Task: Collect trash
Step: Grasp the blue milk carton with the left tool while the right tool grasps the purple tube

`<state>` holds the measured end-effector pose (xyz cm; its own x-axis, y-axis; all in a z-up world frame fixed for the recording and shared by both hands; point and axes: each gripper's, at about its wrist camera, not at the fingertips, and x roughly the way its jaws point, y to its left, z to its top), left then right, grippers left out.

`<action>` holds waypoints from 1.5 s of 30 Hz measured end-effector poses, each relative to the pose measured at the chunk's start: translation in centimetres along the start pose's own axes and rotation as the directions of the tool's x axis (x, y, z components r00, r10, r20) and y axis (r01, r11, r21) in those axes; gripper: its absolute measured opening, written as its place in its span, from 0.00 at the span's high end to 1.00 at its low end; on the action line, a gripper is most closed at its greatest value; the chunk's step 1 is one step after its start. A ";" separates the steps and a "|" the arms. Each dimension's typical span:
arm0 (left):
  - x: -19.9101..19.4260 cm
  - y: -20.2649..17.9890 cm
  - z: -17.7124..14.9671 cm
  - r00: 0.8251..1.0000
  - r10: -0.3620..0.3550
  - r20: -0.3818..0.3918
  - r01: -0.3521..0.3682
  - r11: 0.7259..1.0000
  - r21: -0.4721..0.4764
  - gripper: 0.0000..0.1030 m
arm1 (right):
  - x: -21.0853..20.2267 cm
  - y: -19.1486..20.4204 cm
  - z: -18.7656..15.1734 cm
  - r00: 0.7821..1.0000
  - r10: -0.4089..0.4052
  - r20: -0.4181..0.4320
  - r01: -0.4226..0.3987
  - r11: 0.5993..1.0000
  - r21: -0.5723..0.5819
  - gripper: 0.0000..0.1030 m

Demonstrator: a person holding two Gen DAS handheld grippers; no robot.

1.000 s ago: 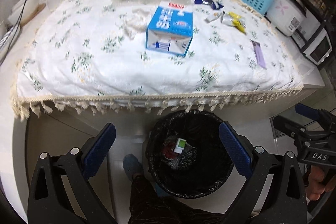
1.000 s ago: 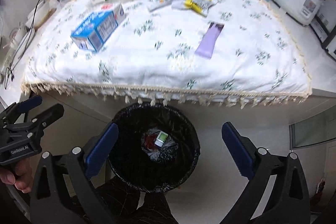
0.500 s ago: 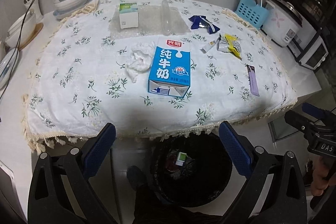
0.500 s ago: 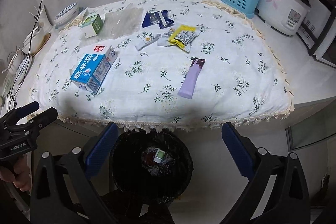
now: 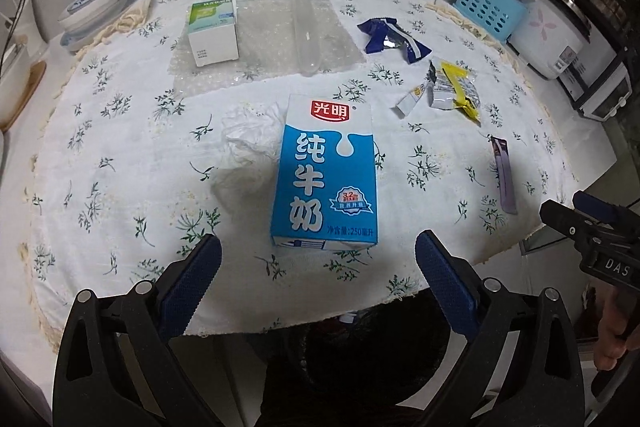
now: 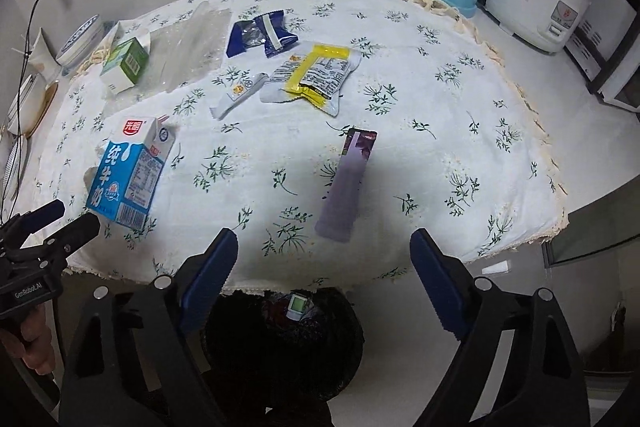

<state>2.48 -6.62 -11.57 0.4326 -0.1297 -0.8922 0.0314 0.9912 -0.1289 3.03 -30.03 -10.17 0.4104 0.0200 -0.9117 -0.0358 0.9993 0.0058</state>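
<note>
The left claw (image 5: 316,267) gapes empty just short of the milk carton (image 5: 326,175) lying flat on the desk (image 5: 120,155); straddle its long sides squarely. Further right, the right claw (image 6: 323,257) is spread too, the purple wrapper (image 6: 348,183) just ahead.

A white cloth (image 5: 120,155) sprigged with green covers the counter. The milk carton (image 5: 326,175) at frame centre is blue and white with a red label. At upper right lie a navy wrapper (image 5: 390,39), a yellow-and-white packet (image 5: 456,91) and a lilac sachet (image 5: 503,175). The left tongs (image 5: 318,273) have blue pads on black arms.
</note>
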 end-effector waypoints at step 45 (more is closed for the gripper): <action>3.3 -0.4 2.4 0.997 -0.010 -0.081 0.015 0.998 0.056 0.39 | 6.7 -1.1 5.0 0.982 -0.025 -0.188 0.055 0.987 0.153 0.84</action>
<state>6.08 -7.41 -13.36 0.3582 -0.1417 -0.9228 0.0884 0.9891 -0.1176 10.40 -30.81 -14.19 0.2327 -0.0111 -0.9725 0.1269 0.9917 0.0190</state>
